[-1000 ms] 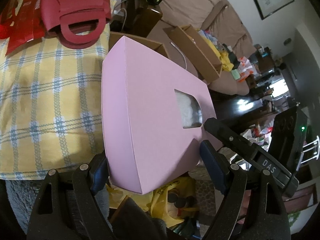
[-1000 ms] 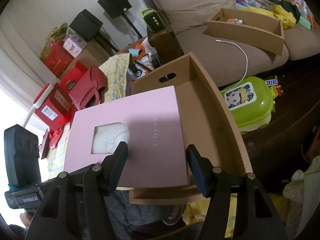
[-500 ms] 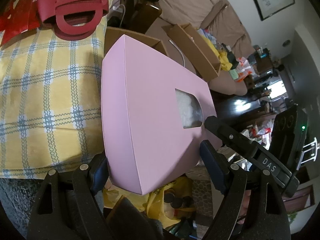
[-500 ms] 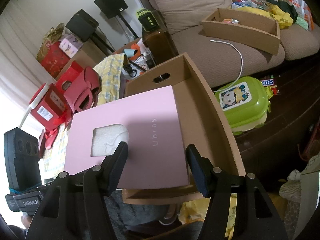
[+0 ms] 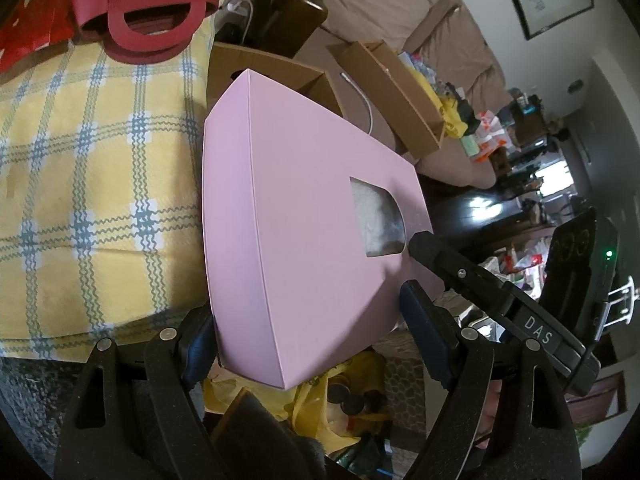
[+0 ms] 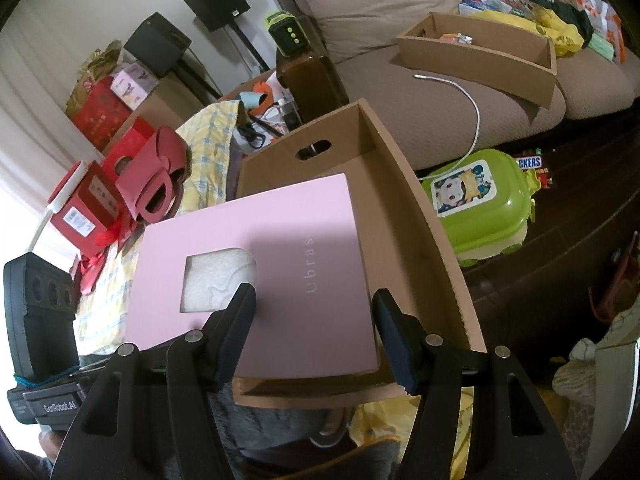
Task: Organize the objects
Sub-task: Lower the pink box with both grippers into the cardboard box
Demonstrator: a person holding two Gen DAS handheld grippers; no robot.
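A: Both grippers are angling downward from the near edge. The left gripper is sitting with its jaws spread wide, the pink box wedged between them, left pad touching the box's side face, right pad at its near edge. It is looking clamped, holding the box by one corner.

B: And the right gripper?

A: Its jaws are standing partly apart, with the pink box's near edge running between the two fingers. One fingertip is lying over the lid just beside the cut-out window. Whether the pads are pressing, I cannot tell.

B: Where is the box sitting?

A: It is hanging tilted over the open cardboard tray, covering the tray's left half, its far edge short of the tray's end wall with the handle slot.

B: Surroundings?

A: Left of the box, a yellow checked cloth is spreading out, with a red handled bag lying at its far end. Right of the tray, a green toy case is standing on the dark floor. Beyond, a sofa is carrying a white cable and a second cardboard tray. The tray's right wall is rising just beside the right gripper's right finger.
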